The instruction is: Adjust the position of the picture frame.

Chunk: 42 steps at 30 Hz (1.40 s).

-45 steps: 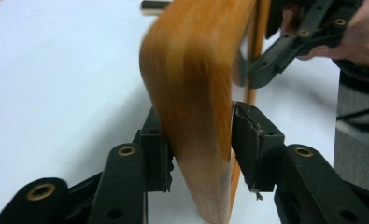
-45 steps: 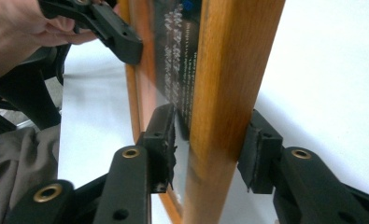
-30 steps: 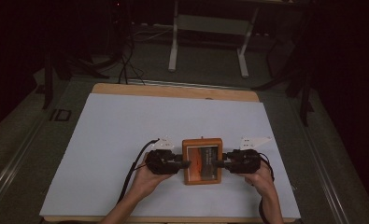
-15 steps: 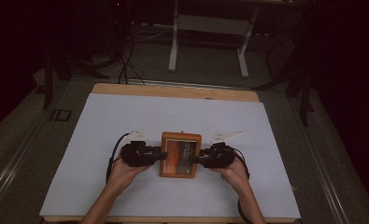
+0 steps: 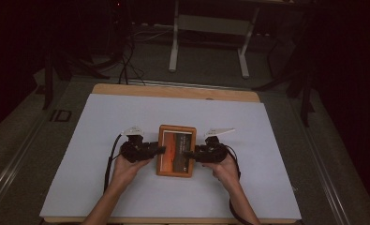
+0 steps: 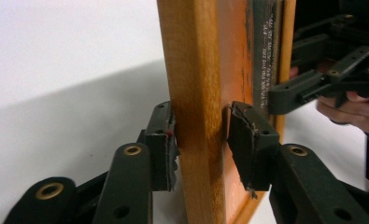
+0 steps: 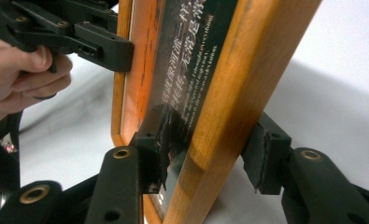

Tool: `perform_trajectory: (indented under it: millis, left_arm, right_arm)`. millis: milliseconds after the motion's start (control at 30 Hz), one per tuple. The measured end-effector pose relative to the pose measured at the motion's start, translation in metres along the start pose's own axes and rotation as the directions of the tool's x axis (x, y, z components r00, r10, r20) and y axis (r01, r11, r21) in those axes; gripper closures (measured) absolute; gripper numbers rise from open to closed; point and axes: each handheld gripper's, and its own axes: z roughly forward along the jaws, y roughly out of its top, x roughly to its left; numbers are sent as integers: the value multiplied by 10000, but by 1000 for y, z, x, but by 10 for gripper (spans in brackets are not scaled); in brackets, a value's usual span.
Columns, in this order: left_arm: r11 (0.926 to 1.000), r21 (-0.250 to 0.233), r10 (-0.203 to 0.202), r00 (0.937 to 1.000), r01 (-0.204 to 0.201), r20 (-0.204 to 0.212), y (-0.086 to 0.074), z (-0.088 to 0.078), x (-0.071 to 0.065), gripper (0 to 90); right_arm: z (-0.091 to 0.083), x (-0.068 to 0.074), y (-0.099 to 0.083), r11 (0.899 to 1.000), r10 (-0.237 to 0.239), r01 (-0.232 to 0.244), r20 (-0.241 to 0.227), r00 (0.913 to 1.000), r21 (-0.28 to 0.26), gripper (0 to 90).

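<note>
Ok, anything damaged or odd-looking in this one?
The pad lining on the right claw looks torn and frayed where it clamps the wooden picture frame; the left claw has a ragged pad edge too. Otherwise nothing stands out.

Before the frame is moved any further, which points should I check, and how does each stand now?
1. Left gripper clamps the left rail of the wooden picture frame: ok, both pads press the wood.
2. Right gripper clamps the right rail: ok, one pad on the glass side, one behind.
3. Both grips sit at about the same height on the frame: ok in the high view.
4. Frame is clear of the white table cover: cannot tell.
5. Cables free of the frame: ok, they trail toward the person.
6. Glass undamaged: cannot tell.
</note>
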Motion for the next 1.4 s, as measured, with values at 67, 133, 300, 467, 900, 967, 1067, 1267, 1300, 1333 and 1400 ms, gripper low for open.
perform_trajectory:
  millis: [67, 133, 300, 467, 900, 967, 1067, 1267, 1300, 1333, 1400]
  left_arm:
    - [9997, 49, -224, 9993, 225, -289, 1, 4, 0, 604]
    - [9990, 73, -426, 9980, 430, -475, 1, 7, 0, 598]
    - [9925, 76, -1213, 9908, 1220, -605, -2, 9, 3, 595]
    - [9870, 163, -1586, 9856, 1598, -580, -4, 13, 8, 583]
    - [9664, 551, -2491, 9676, 2512, -421, -13, 24, 25, 535]
    - [9666, 602, -2482, 9684, 2493, -256, -14, 25, 28, 533]
    - [9680, 675, -2411, 9704, 2416, -143, -12, 27, 29, 532]
    - [9694, 775, -2335, 9724, 2330, -35, -11, 28, 31, 531]
    - [9703, 772, -2292, 9733, 2293, -101, -10, 28, 30, 528]
    - [9731, 748, -2171, 9759, 2180, -208, -10, 28, 28, 520]
    - [9776, 700, -1956, 9795, 1986, -473, -10, 27, 26, 498]
  right_arm:
    - [3, -2, 0, 9993, 359, -361, 146, 9992, 132, 517]
    - [5, -5, 0, 9974, 674, -679, 237, 9974, 242, 504]
    - [12, -11, -1, 9935, 1127, -1128, 77, 9936, 164, 479]
    - [20, -16, -3, 9868, 1613, -1613, -13, 9869, 137, 457]
    - [28, -20, -13, 9793, 1914, -1929, 294, 9811, 616, 421]
    - [27, -20, -14, 9790, 1911, -1935, 405, 9807, 642, 422]
    - [26, -20, -14, 9788, 1900, -1929, 468, 9807, 687, 420]
    - [24, -19, -15, 9794, 1858, -1892, 520, 9812, 704, 431]
    - [23, -19, -15, 9804, 1801, -1837, 536, 9822, 712, 439]
    - [21, -19, -15, 9824, 1679, -1722, 614, 9839, 728, 445]
    - [18, -17, -14, 9867, 1388, -1450, 824, 9869, 738, 455]
